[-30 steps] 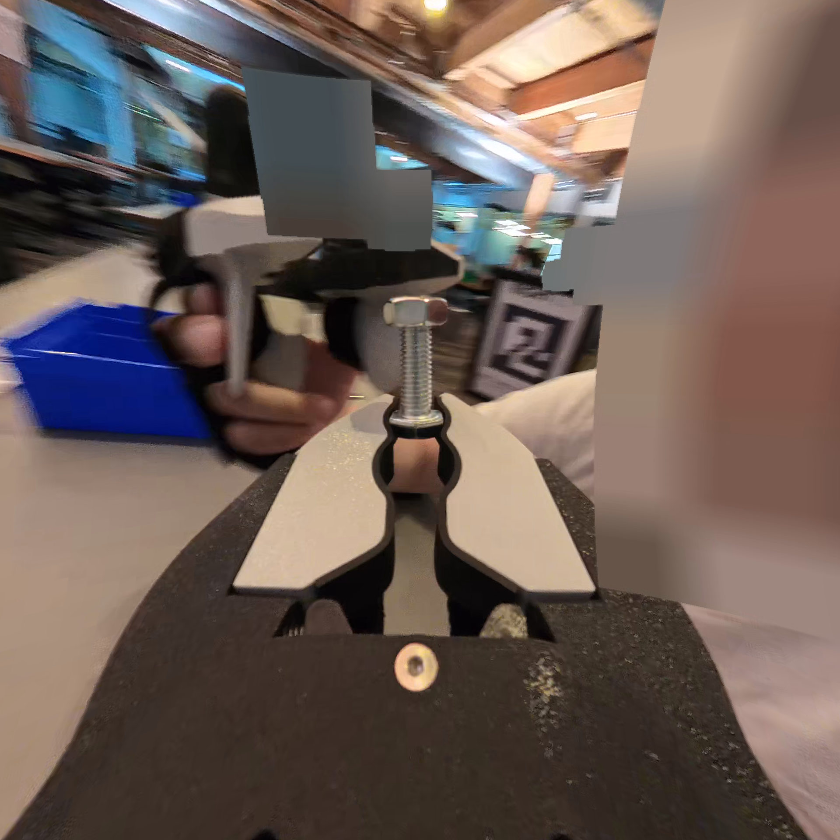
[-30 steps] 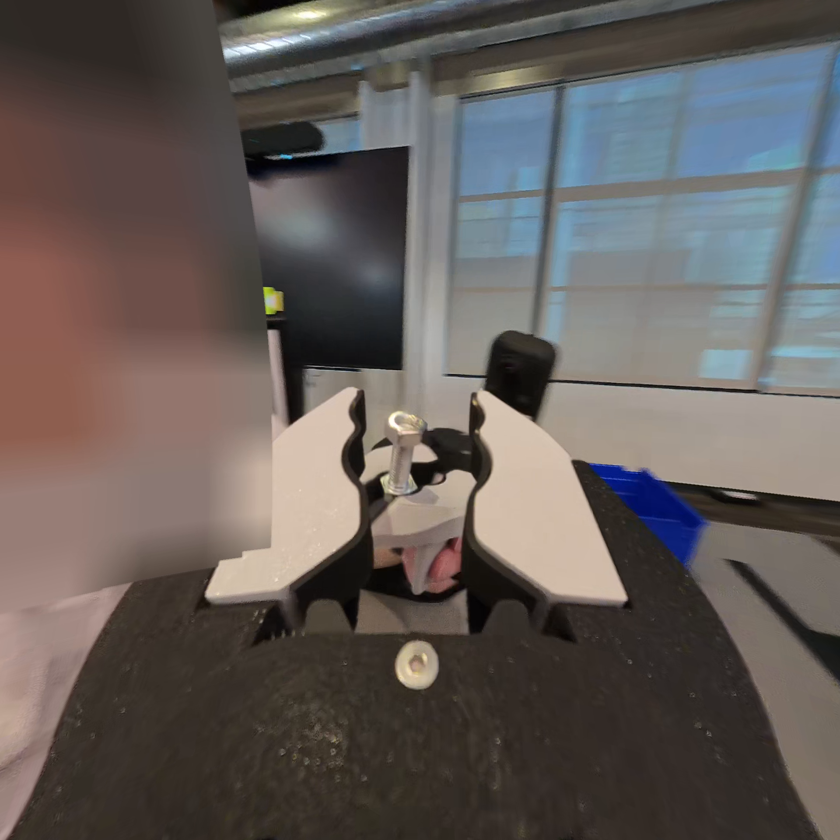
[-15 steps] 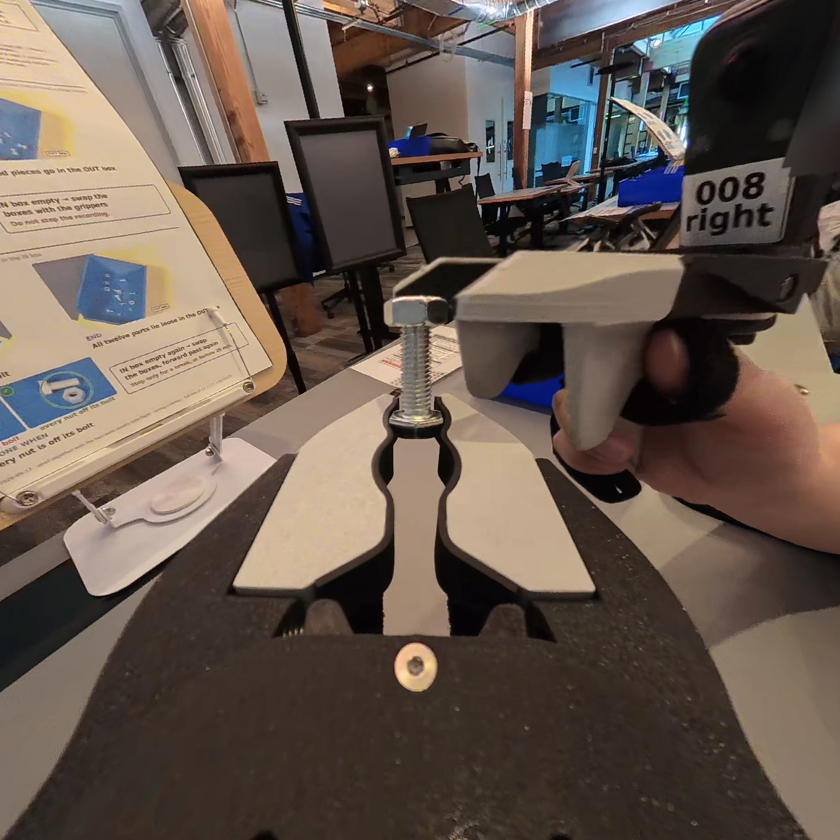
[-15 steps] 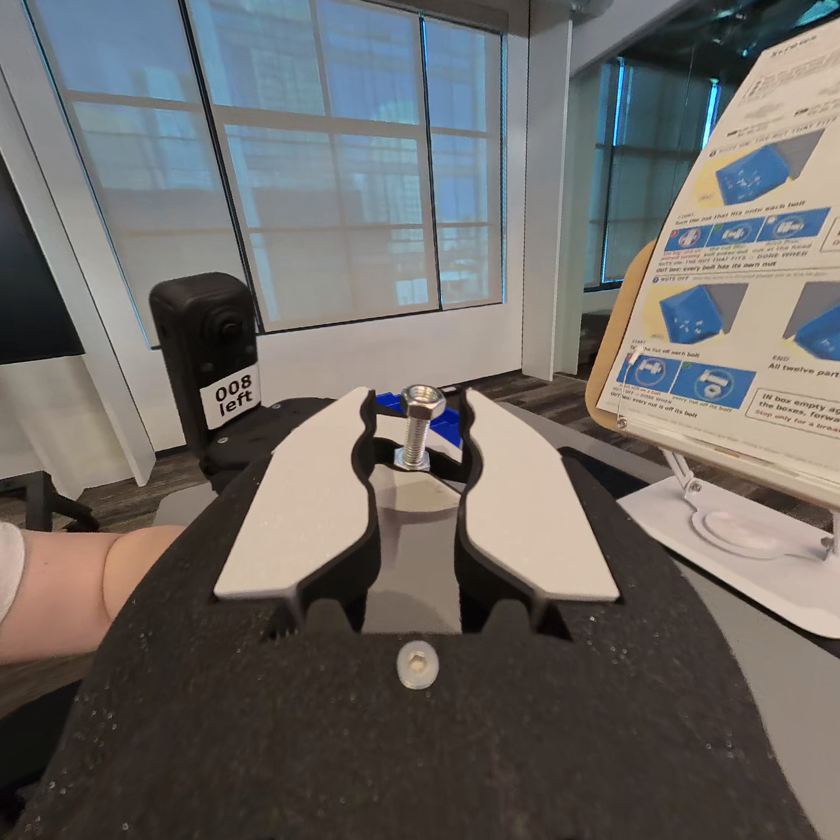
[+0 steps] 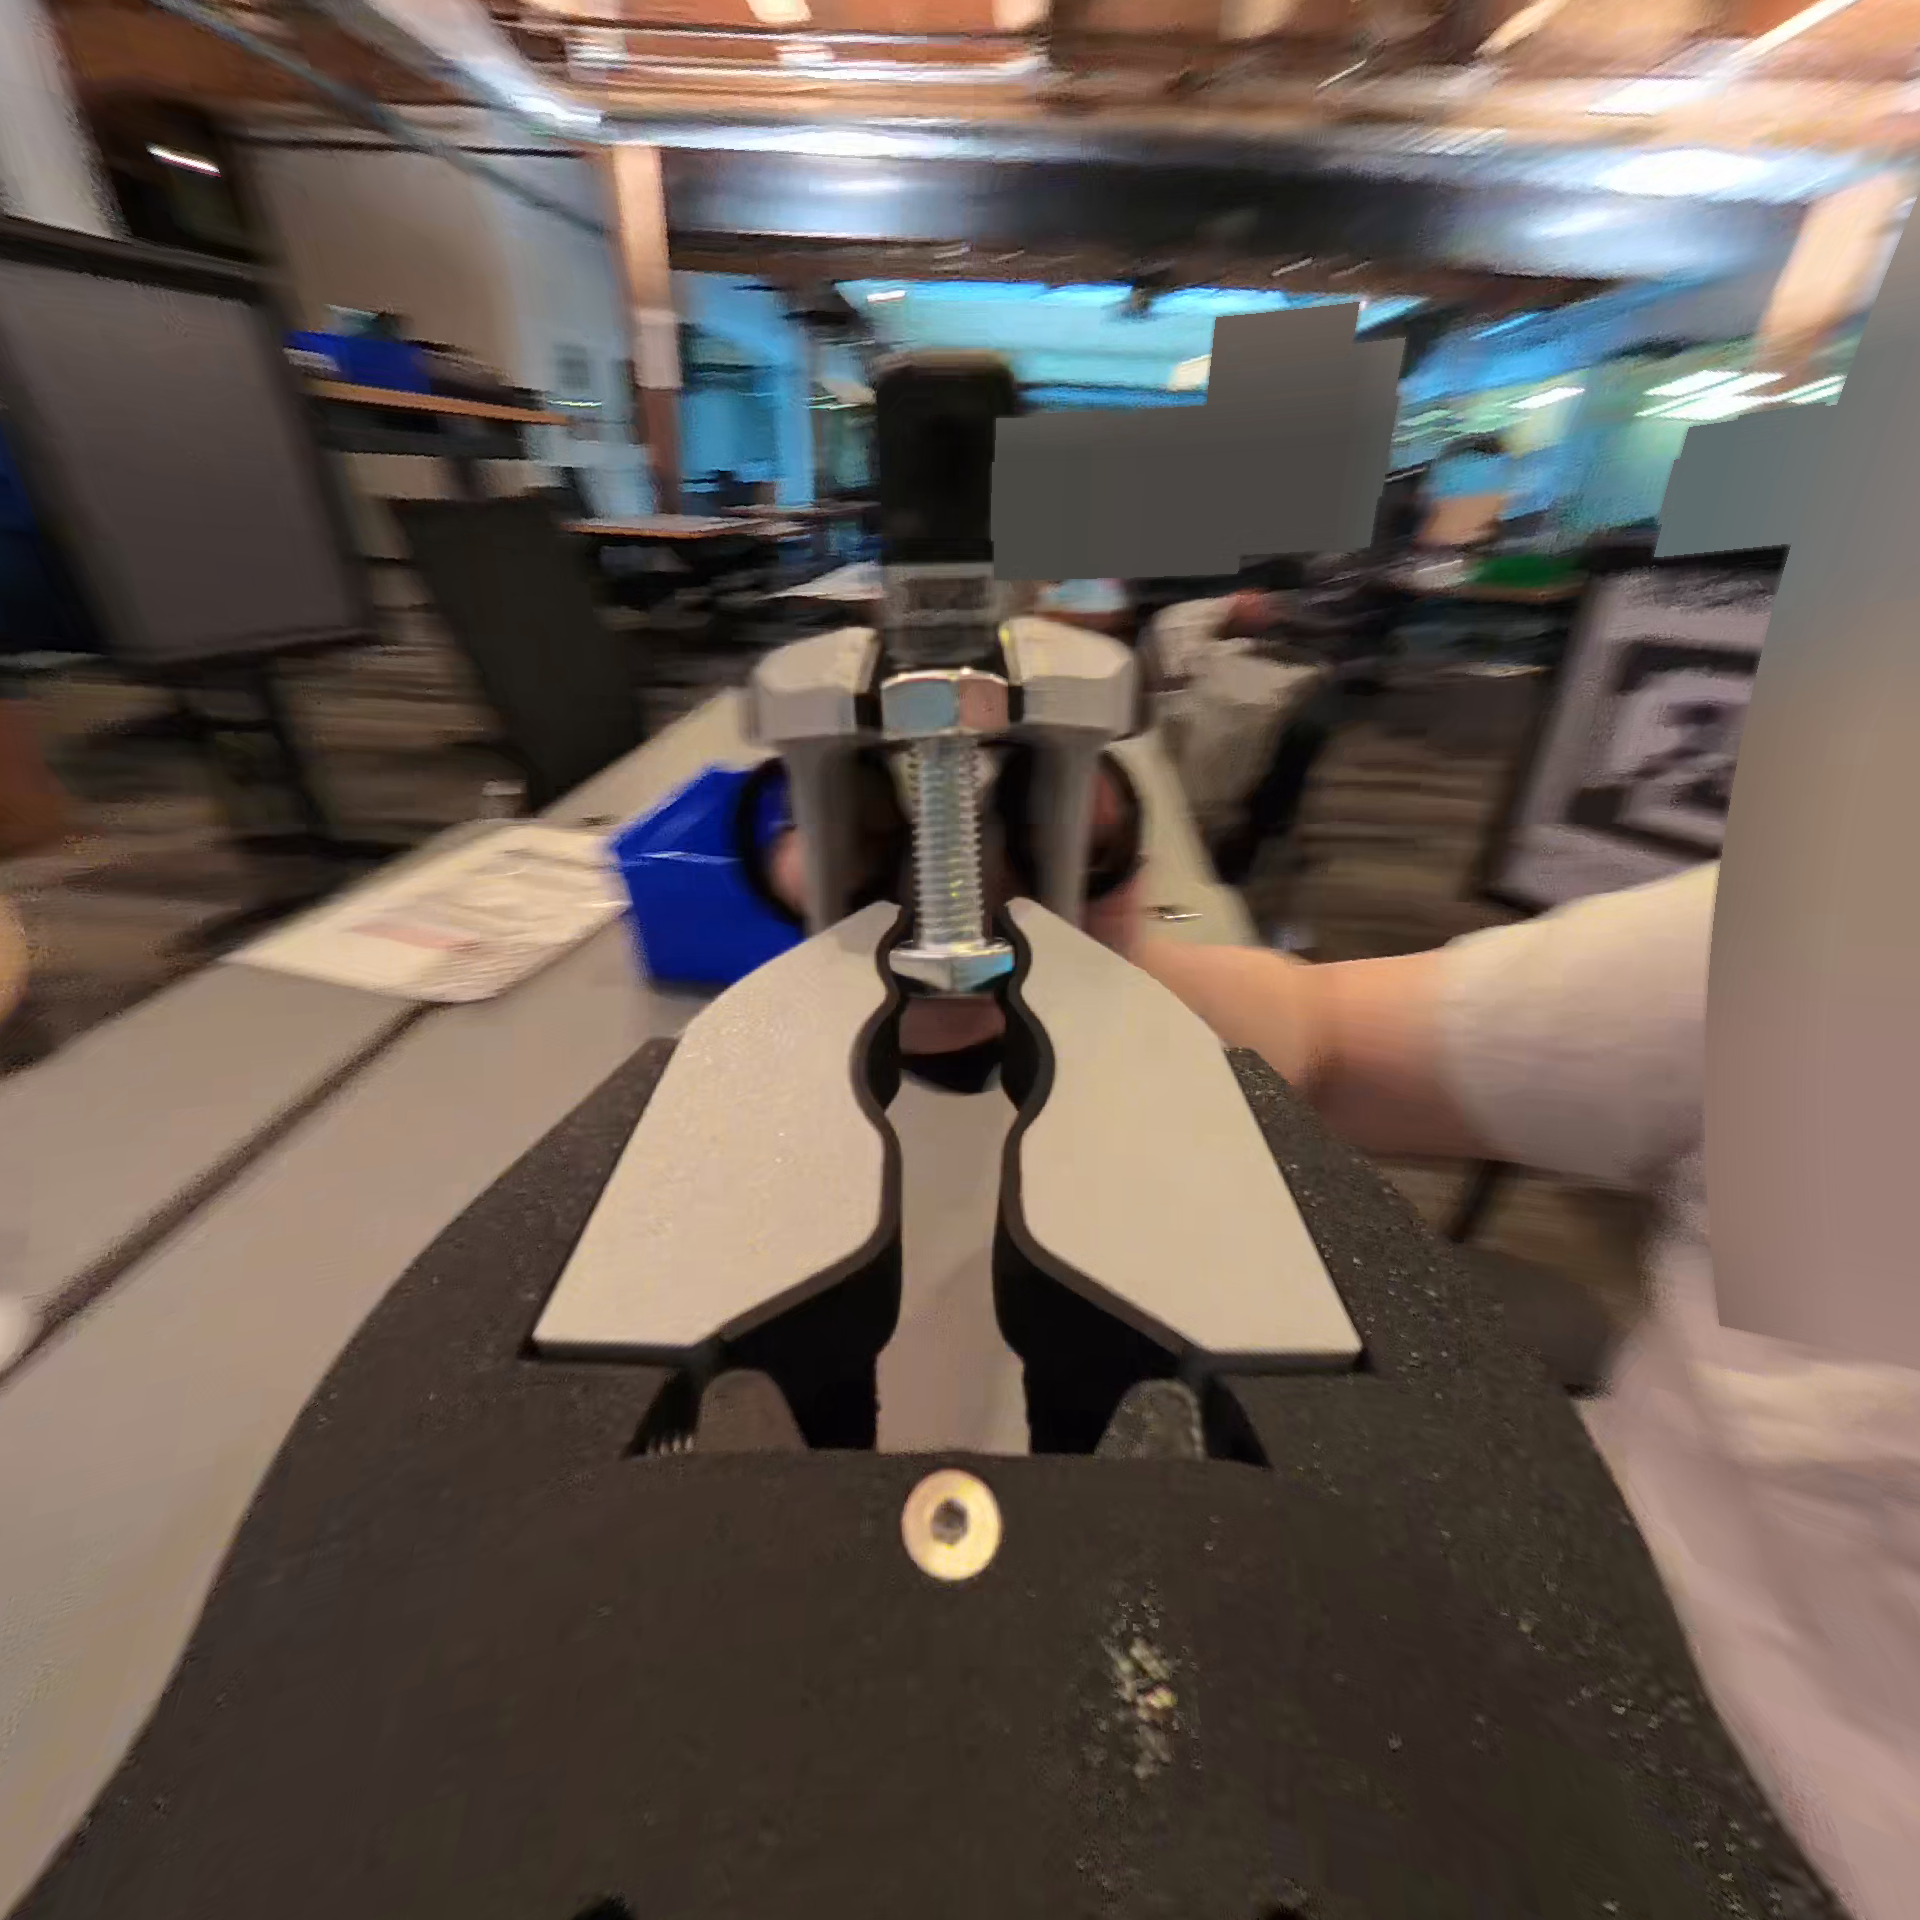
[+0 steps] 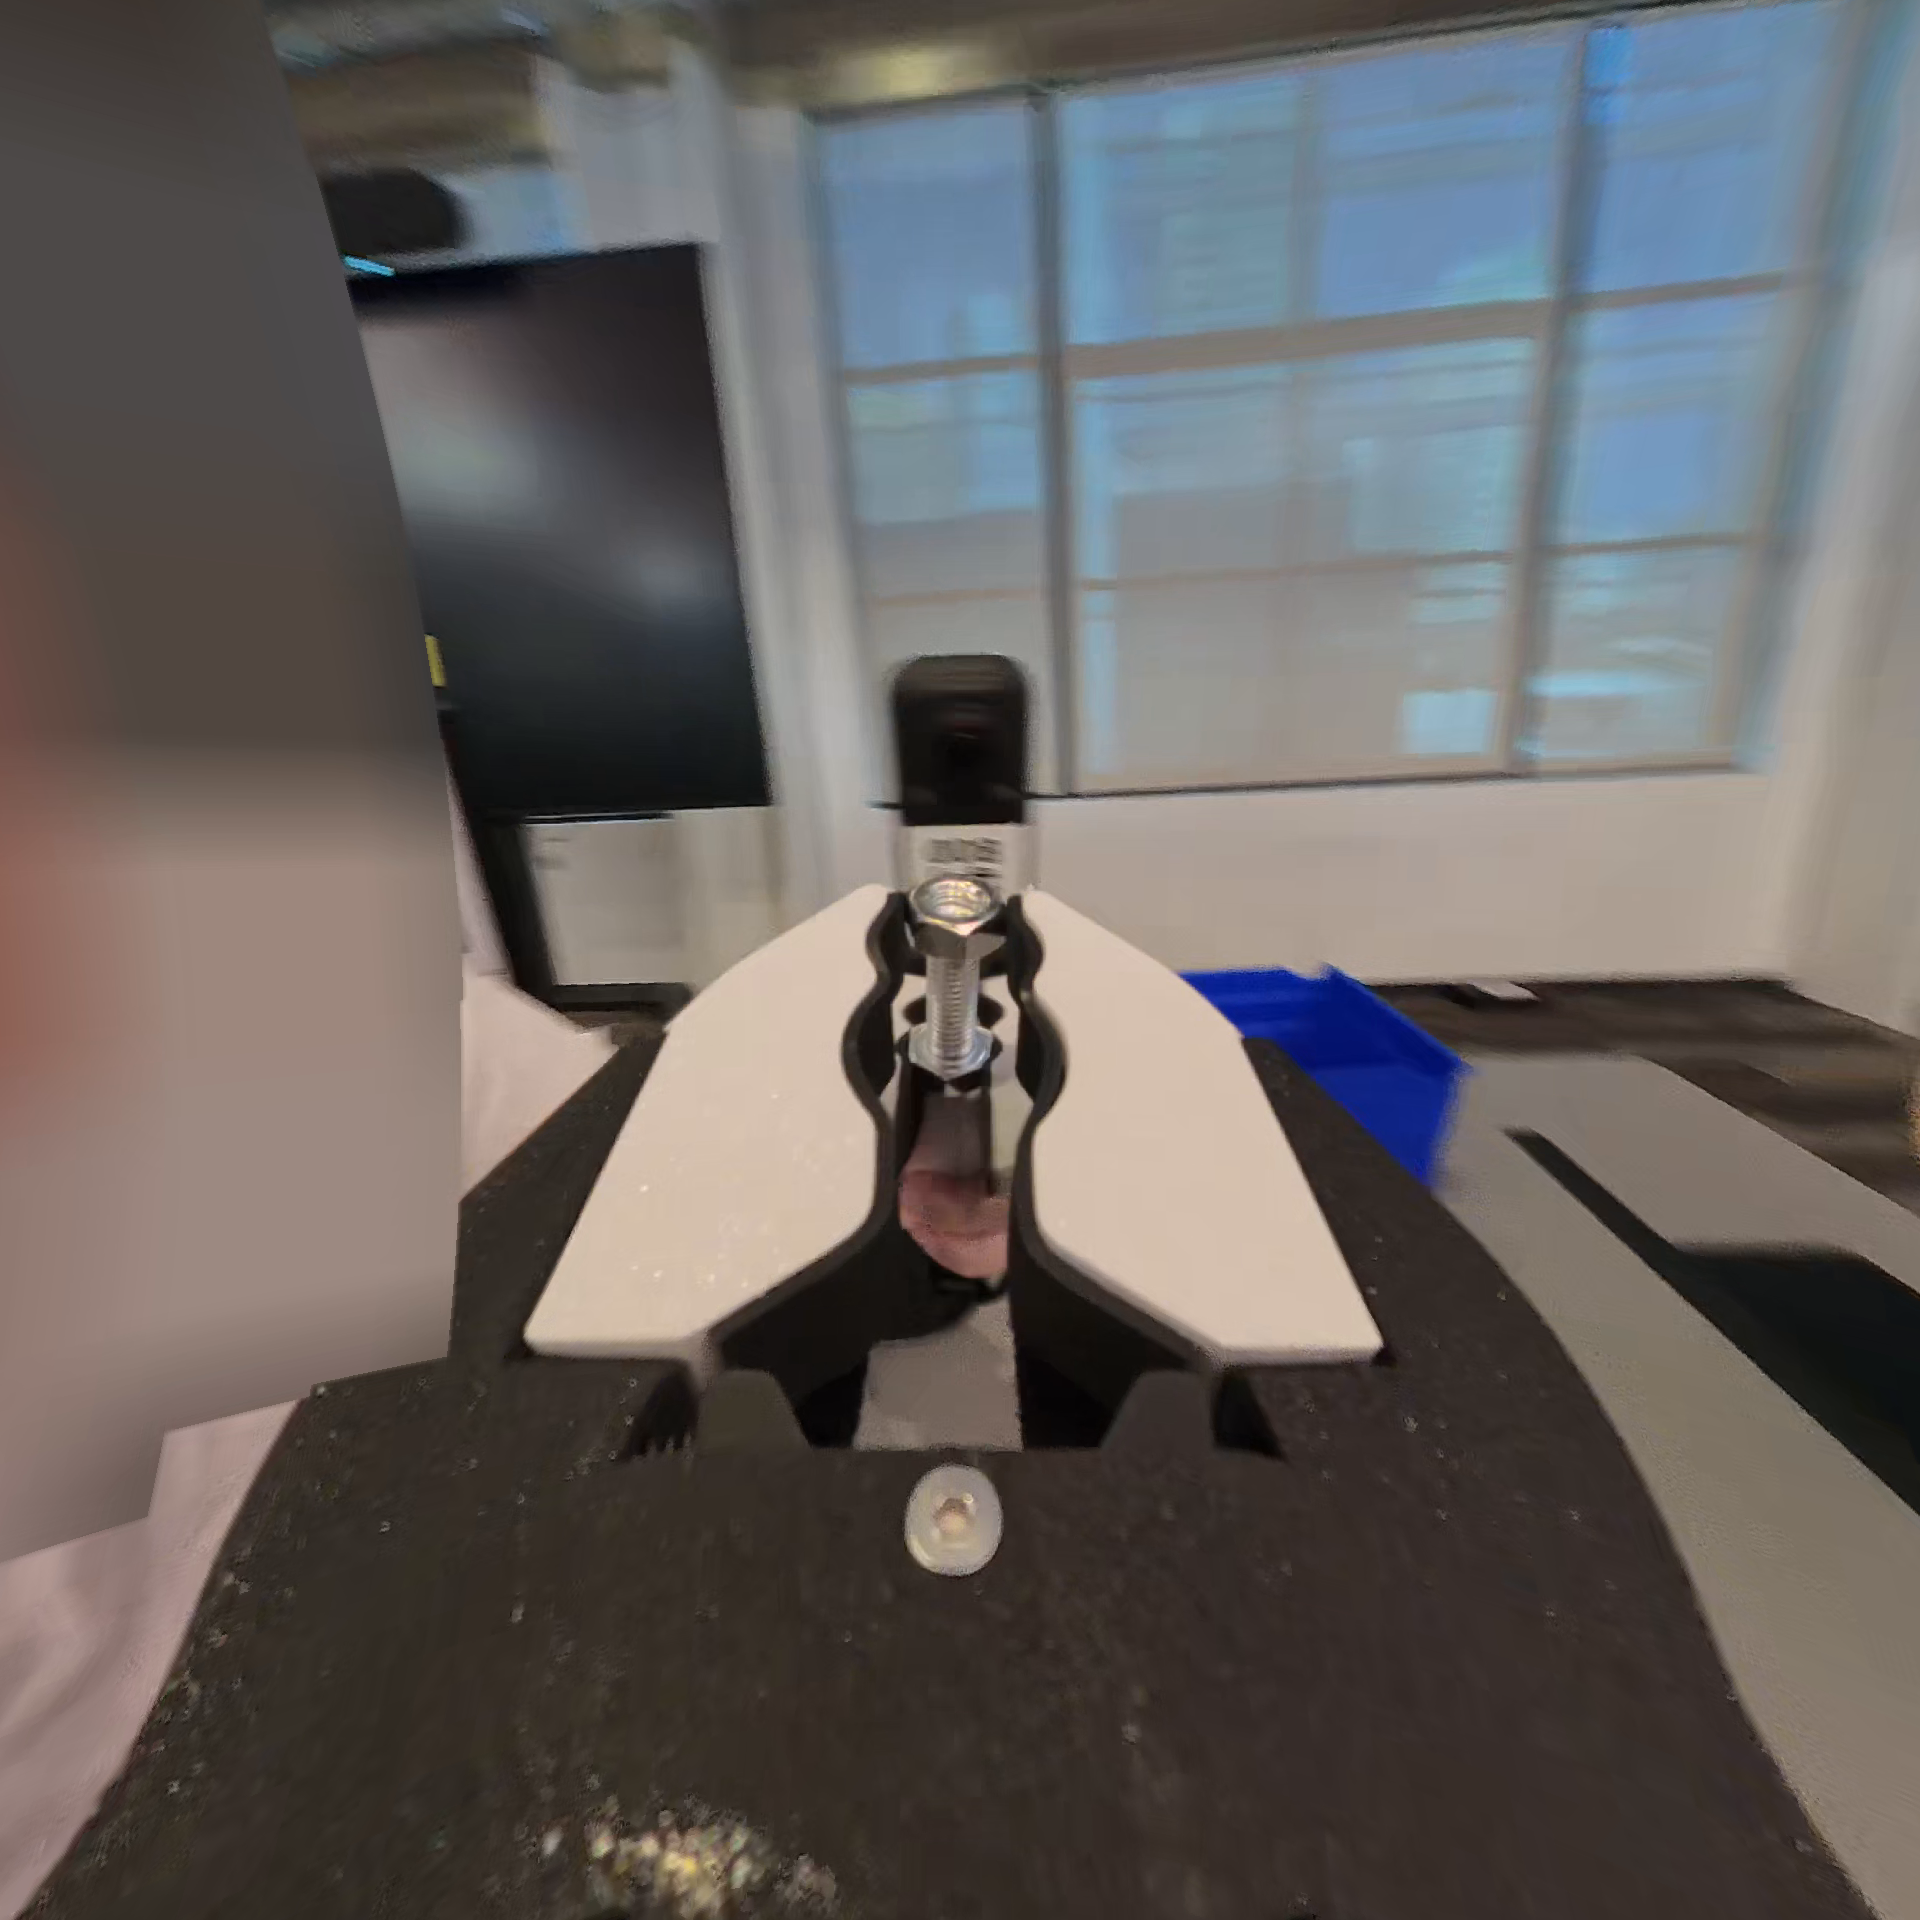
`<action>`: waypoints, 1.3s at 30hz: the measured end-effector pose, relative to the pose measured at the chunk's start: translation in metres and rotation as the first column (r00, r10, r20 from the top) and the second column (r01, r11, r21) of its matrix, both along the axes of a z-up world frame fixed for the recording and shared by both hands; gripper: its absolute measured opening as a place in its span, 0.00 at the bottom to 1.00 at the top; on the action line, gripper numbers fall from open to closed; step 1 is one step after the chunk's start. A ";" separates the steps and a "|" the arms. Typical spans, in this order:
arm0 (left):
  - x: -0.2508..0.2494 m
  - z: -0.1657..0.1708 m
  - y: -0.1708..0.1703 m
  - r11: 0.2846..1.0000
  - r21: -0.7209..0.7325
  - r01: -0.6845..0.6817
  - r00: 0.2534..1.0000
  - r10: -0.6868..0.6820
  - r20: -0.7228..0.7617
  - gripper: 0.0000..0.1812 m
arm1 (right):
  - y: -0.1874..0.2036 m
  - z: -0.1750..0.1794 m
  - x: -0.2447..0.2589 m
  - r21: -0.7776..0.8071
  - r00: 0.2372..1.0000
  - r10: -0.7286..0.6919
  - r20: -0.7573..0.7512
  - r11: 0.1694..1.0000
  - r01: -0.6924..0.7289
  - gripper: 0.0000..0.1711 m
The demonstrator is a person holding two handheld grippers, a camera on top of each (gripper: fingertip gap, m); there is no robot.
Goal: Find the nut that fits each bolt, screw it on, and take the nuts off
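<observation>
Zinc-plated bolt (image 5: 943,831) upright between facing grippers: left gripper (image 5: 951,961) pinching nut (image 5: 951,964), right gripper (image 6: 951,920) clamped on hex head (image 6: 948,925).

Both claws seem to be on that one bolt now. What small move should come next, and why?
Probably a twist of the right gripper about the bolt while the left gripper holds firm. The left is clamped on the bolt's head and the right appears closed on the nut at the thread's far end. I cannot tell which direction.
</observation>
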State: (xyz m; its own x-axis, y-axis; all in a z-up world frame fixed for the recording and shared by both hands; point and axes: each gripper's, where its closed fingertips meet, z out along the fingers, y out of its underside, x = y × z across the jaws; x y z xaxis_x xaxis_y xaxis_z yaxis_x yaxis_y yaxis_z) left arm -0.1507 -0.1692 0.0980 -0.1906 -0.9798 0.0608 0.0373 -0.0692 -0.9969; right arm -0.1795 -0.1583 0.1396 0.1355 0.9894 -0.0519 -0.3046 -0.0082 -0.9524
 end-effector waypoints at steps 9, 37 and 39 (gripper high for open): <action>-0.010 0.004 -0.066 0.687 -0.423 0.591 0.793 -0.590 0.150 0.07 | -0.043 -0.006 0.007 0.084 0.894 0.434 -0.107 0.900 -0.427 0.10; 0.004 -0.017 -0.022 0.990 0.007 0.142 0.984 -0.140 -0.111 0.08 | -0.010 -0.004 0.011 0.043 0.984 0.174 -0.045 0.984 -0.172 0.23; 0.005 -0.016 -0.010 0.998 0.046 0.050 0.994 -0.045 -0.101 0.08 | 0.004 -0.001 0.014 0.065 1.000 0.017 -0.020 0.998 -0.015 0.25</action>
State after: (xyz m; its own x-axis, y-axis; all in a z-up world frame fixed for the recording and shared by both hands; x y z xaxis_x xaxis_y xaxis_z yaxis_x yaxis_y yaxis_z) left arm -0.1456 -0.1792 0.0820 -0.2322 -0.9720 0.0351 -0.0653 -0.0204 -0.9977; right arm -0.1650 -0.1546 0.1383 0.1191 0.9928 0.0099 -0.3240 0.0483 -0.9448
